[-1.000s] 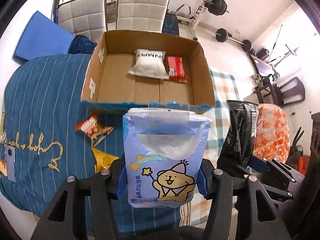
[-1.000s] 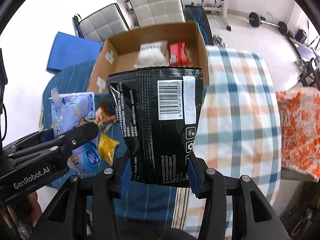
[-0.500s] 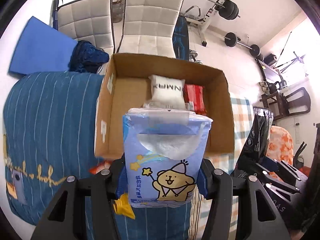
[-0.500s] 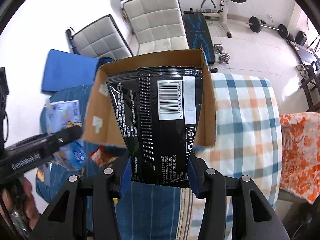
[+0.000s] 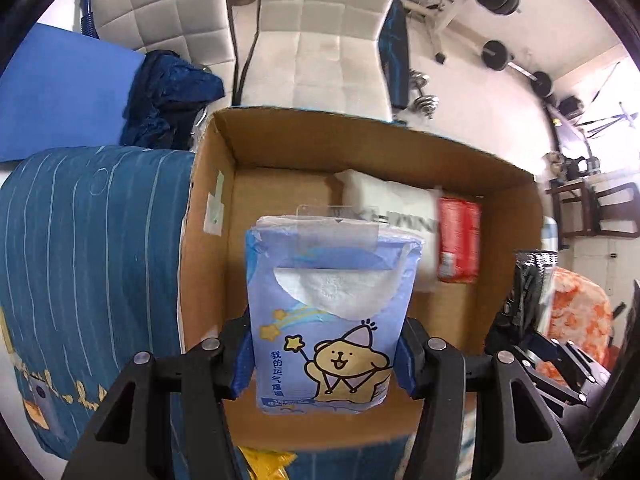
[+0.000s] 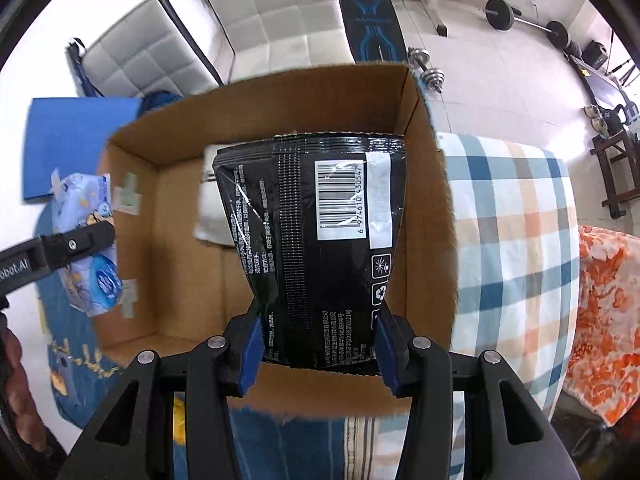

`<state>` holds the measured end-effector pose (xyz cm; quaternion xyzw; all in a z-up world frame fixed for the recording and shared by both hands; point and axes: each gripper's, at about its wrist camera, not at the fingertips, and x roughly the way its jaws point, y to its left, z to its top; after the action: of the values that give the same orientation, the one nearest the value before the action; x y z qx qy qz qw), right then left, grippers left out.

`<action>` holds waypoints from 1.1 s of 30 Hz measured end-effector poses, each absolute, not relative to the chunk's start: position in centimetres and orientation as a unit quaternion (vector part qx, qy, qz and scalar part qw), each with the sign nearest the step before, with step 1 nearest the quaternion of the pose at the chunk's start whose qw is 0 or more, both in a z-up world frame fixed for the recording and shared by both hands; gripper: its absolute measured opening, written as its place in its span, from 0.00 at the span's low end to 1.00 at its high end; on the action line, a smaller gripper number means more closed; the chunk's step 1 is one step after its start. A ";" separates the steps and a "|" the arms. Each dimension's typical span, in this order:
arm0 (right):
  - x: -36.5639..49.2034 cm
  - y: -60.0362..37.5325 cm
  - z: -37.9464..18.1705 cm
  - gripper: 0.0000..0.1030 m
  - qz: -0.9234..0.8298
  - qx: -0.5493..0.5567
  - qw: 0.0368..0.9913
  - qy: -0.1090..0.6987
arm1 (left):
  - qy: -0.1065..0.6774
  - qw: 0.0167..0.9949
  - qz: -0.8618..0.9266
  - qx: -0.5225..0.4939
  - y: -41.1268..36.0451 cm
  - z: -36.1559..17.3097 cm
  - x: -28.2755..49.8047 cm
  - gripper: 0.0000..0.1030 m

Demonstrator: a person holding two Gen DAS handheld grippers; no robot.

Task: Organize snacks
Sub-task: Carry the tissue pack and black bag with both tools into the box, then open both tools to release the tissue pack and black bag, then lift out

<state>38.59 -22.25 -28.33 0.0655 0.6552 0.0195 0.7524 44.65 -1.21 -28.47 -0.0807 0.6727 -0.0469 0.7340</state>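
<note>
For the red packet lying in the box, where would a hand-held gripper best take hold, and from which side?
Probably from above, closing across the narrow width of the red packet. It lies flat on the floor of the box, long edges exposed, but the white bag sits close on one side, leaving little room there.

Two white quilted chairs point(image 5: 320, 40) are standing on pale floor point(image 6: 500, 72), barbells point(image 6: 524, 20) lying beyond in bright light.
</note>
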 end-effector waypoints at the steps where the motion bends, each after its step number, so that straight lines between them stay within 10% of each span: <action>1: 38.5 -22.1 -29.2 0.49 0.015 0.059 0.748 0.661 | 0.676 0.732 -0.043 -0.075 -1.2 -29.2 45.1 0.51; 33: 35.9 -19.9 -37.8 0.59 0.007 0.014 0.651 0.759 | 0.742 0.669 -0.038 -0.029 -2.1 -37.5 51.5 0.56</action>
<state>35.87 -19.89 -37.85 0.0137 0.7592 0.0074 0.6507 51.47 -2.09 -37.51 -0.0293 0.7419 -0.0384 0.6688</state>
